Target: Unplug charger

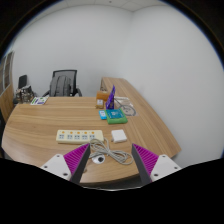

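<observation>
- The fingers (111, 163) stand spread wide apart and hold nothing; their purple pads (75, 157) face each other low over the near edge of the counter (40, 128).
- Between and just ahead of them lies a loose white cable (108, 154), running up to a small white charger (99, 157) at the near end of a long white strip (77, 135).
- Whether the charger is seated in the strip or only lies against it, I cannot tell.
- My judgement: the task is barely begun. Nothing is gripped, and reaching, closing on the charger and pulling it free are all left.
- Beyond the cable a white box (119, 135) sits alone; farther back are a teal box (114, 116) and a blue and purple item (110, 101).
- The counter is pale wood, curved, with a side wing on the right.
- A black chair (63, 82) stands behind it, before plain white walls.
</observation>
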Demonstrator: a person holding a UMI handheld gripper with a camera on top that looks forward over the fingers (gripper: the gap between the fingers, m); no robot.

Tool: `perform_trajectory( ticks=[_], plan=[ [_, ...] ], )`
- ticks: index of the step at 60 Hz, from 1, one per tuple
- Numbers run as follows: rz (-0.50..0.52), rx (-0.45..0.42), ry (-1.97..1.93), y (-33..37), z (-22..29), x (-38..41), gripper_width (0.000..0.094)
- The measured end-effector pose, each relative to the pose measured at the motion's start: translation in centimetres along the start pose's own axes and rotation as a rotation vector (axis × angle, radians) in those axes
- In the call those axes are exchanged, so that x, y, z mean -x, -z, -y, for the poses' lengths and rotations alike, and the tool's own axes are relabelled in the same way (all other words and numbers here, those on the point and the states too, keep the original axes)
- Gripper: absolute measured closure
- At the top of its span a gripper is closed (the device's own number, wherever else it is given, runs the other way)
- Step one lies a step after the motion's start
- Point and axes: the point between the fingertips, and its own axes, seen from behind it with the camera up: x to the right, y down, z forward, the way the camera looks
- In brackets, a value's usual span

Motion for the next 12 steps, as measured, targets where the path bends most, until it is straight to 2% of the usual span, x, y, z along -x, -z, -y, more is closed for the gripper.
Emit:
perform_trajectory(
  ticks=[12],
  plan=[
    [0.011,0.013,-0.002,2.0,-0.8,1.2,0.0077]
  ],
)
